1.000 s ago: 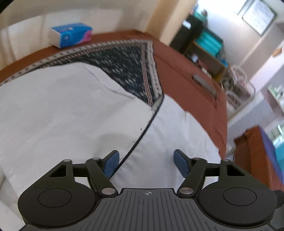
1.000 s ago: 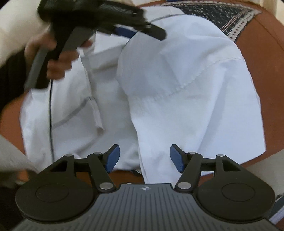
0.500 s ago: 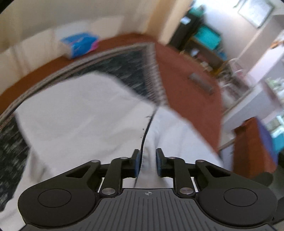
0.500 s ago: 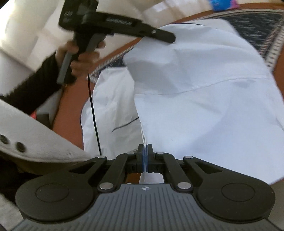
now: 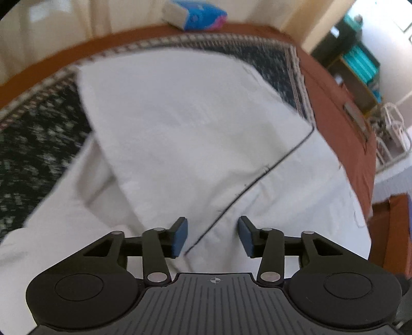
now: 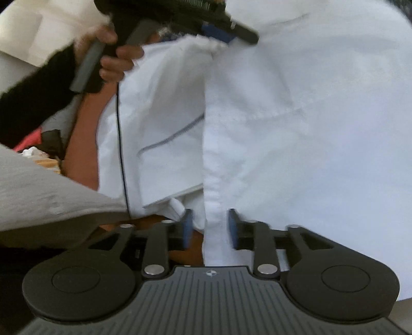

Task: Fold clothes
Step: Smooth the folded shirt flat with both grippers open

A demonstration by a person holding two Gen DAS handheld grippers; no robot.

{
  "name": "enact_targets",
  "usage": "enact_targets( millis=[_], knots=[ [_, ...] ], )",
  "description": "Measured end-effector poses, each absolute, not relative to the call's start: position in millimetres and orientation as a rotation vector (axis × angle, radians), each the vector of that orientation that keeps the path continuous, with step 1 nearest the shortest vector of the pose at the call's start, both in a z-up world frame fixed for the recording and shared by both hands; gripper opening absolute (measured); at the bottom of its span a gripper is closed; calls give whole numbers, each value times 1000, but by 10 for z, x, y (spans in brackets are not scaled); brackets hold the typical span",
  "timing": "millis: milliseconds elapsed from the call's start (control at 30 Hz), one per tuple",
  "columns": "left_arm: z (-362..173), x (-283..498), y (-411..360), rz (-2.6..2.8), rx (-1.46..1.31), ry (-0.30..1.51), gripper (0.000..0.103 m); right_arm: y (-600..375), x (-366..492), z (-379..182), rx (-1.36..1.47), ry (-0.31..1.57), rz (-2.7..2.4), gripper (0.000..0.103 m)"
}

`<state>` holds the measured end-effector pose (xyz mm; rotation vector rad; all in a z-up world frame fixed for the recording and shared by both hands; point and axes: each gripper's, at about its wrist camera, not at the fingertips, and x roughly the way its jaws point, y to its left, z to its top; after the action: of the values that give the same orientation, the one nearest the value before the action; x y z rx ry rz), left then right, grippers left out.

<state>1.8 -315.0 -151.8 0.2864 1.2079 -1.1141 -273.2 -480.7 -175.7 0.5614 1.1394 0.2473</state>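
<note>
A white garment [image 5: 195,134] with a thin dark trim line lies folded over itself on a brown table with a dark patterned cloth. My left gripper [image 5: 212,238] is open just above the trimmed edge, its blue pads on either side of it. In the right wrist view the same white garment [image 6: 296,123] fills the frame. My right gripper [image 6: 209,229] is open, with a folded white edge running between its pads. The left gripper [image 6: 219,32] also shows there at the top, held in a hand.
A blue tissue pack [image 5: 195,14] stands at the table's far edge. The dark patterned cloth [image 5: 28,144] lies under the garment. The brown table edge [image 5: 342,123] drops off at the right, with shelves and furniture beyond. A grey sleeve [image 6: 46,195] lies at the left.
Both grippers shut on the garment's edge half a second ago and have now opened. The flap they carried now lies folded over the garment.
</note>
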Motion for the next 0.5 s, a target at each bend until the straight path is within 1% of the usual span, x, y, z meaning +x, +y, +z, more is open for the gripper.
enact_targets(
  millis=[133,233,300,400,500],
  knots=[
    [-1353,140,-2890,-1084,167,1198,63,-5202,-2666,-1507,505,1042,98,45],
    [-1230,-33,-2900,-1147,150,1172,63,-5498,-2617,-1319,462,967,-12,45],
    [-1171,-214,-2967,-1216,144,1151,65,-5696,-2584,-1194,433,915,-85,46],
    [-1238,-545,-3115,-1252,171,1117,72,-5938,-2389,-1184,410,887,-119,46],
    [-1485,-759,-3251,-1167,238,1131,73,-6059,-2124,-1359,378,906,-107,46]
  ],
)
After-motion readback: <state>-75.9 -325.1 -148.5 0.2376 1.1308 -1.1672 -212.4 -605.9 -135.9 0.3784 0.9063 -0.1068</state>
